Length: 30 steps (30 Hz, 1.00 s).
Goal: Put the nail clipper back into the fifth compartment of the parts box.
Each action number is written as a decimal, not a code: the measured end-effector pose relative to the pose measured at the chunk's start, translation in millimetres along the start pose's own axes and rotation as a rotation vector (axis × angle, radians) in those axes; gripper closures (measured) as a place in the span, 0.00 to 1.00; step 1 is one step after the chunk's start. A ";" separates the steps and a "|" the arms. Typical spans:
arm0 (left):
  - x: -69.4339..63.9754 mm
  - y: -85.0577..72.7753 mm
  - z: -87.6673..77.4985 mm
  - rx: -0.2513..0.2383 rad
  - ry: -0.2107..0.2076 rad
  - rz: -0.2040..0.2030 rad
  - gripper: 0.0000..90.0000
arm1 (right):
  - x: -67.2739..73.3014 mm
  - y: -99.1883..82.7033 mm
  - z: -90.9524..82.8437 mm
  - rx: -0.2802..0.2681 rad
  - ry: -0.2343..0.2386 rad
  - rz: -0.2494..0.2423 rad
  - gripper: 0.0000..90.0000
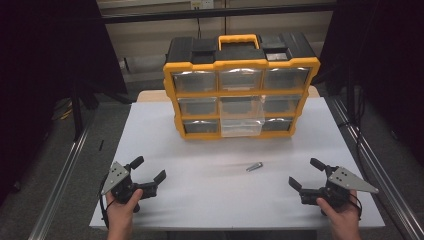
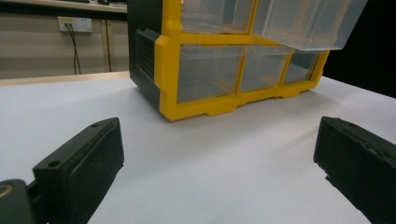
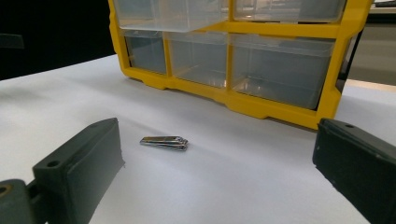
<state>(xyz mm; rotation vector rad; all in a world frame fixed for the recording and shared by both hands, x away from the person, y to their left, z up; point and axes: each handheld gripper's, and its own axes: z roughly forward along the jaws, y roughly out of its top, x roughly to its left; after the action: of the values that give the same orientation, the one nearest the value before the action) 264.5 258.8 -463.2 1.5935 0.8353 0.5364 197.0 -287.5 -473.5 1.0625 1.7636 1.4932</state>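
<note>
A yellow and black drawer organizer [image 1: 241, 85] stands at the back of the white table [image 1: 200, 150], with clear drawers in three rows. Its middle drawer [image 1: 242, 115] is pulled out toward me, seen also in the left gripper view [image 2: 308, 21]. A small metal nail clipper [image 1: 254, 166] lies on the table in front of the organizer, ahead of my right gripper's jaws [image 3: 164, 142]. My left gripper [image 1: 148, 168] rests near the front left, open and empty. My right gripper [image 1: 306, 173] rests near the front right, open and empty.
Metal rails [image 1: 65, 165] run along both sides of the table. Dark curtains hang left and right. A beige wall with a socket [image 2: 74, 23] stands behind the organizer [image 2: 224, 60].
</note>
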 end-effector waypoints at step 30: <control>-36.1 12.5 54.1 0.081 -0.113 0.032 0.02 | 2.2 1.8 1.4 -0.010 0.039 -0.003 0.01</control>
<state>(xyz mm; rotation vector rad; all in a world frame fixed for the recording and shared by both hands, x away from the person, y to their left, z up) 284.4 195.8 -457.7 1.6976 0.7553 0.4358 197.4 -284.8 -471.9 1.0320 1.7818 1.5282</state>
